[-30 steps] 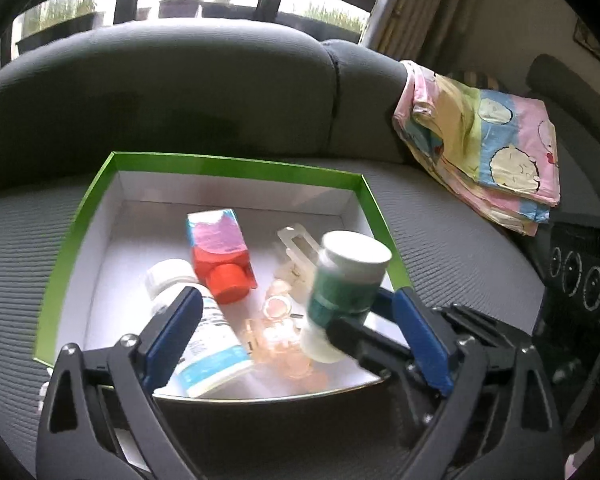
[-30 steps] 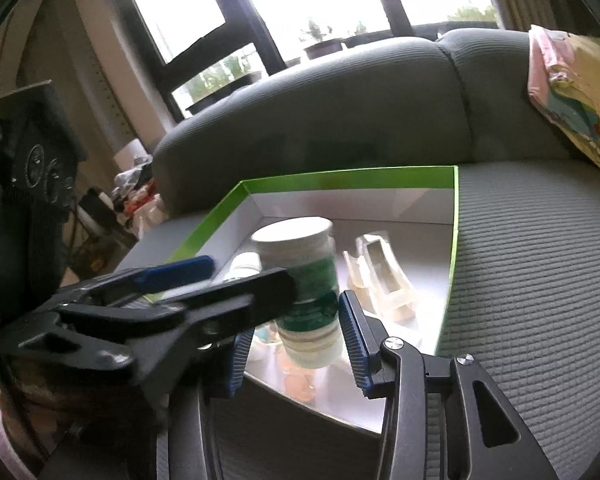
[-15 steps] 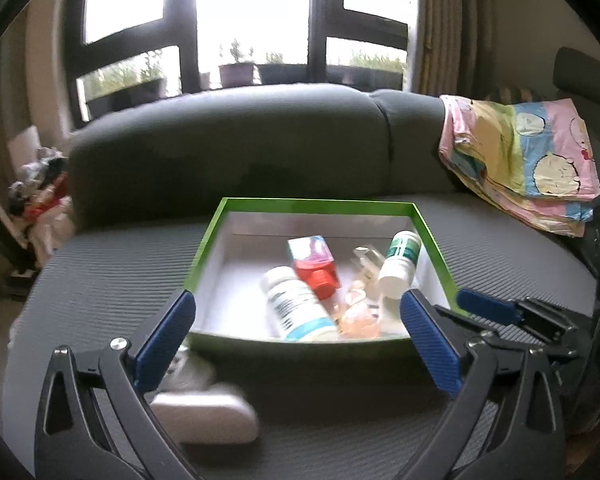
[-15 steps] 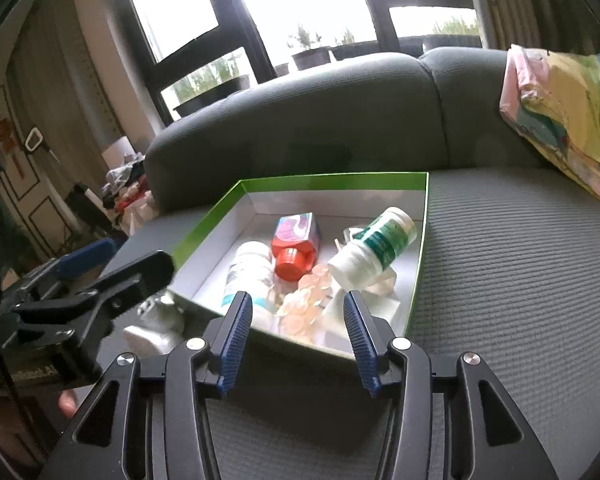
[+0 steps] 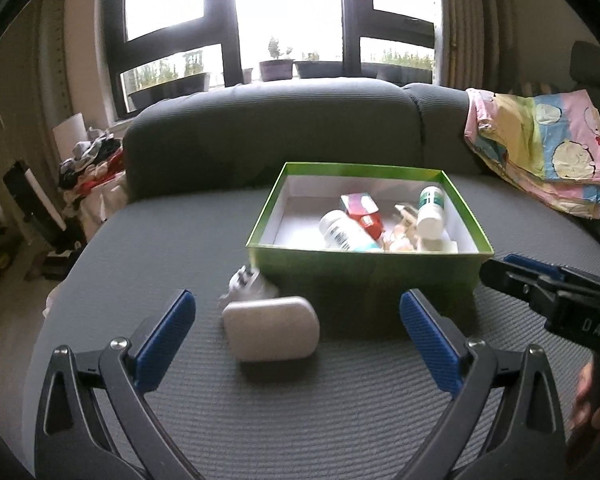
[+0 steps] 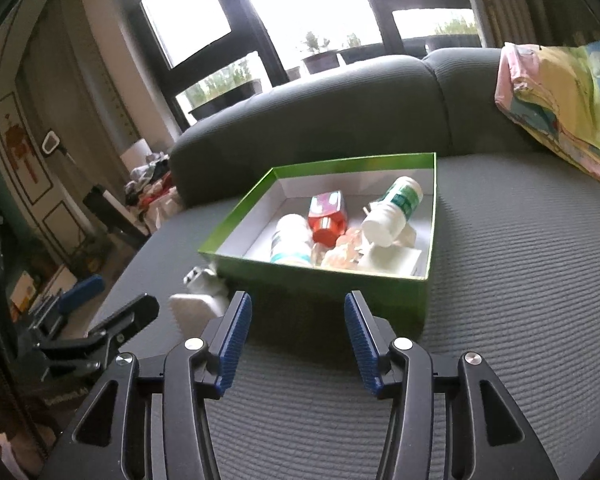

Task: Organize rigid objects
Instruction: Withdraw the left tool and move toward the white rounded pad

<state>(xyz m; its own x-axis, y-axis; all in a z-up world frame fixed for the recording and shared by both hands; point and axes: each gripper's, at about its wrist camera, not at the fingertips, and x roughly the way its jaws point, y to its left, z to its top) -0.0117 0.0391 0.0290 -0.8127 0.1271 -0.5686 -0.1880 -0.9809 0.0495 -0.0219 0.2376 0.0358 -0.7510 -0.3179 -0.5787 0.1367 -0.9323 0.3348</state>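
A green box (image 5: 360, 276) (image 6: 320, 280) sits on the grey sofa seat. Inside it lie a green-labelled white bottle (image 5: 430, 208) (image 6: 396, 208) tipped on its side, a red-capped pack (image 5: 364, 210) (image 6: 326, 216), a blue-labelled white bottle (image 5: 344, 232) (image 6: 292, 236) and small clear pieces. In front of the box's left corner rest a rounded white case (image 5: 272, 334) (image 6: 192, 308) and a small white plug (image 5: 248, 284) (image 6: 204, 280). My left gripper (image 5: 296, 298) (image 6: 108, 300) is wide open just short of the case. My right gripper (image 6: 296, 300) (image 5: 540, 280) is open and empty before the box's front wall.
A folded colourful cloth (image 5: 540, 152) (image 6: 560, 100) lies at the right on the sofa. The sofa back (image 5: 280, 132) rises behind the box. Clutter and clothes (image 5: 92, 160) are piled past the seat's left edge.
Both grippers have drawn back from the box. The green-labelled bottle, upright between the right jaws a second ago, now lies inside the box. The white case came into the left view.
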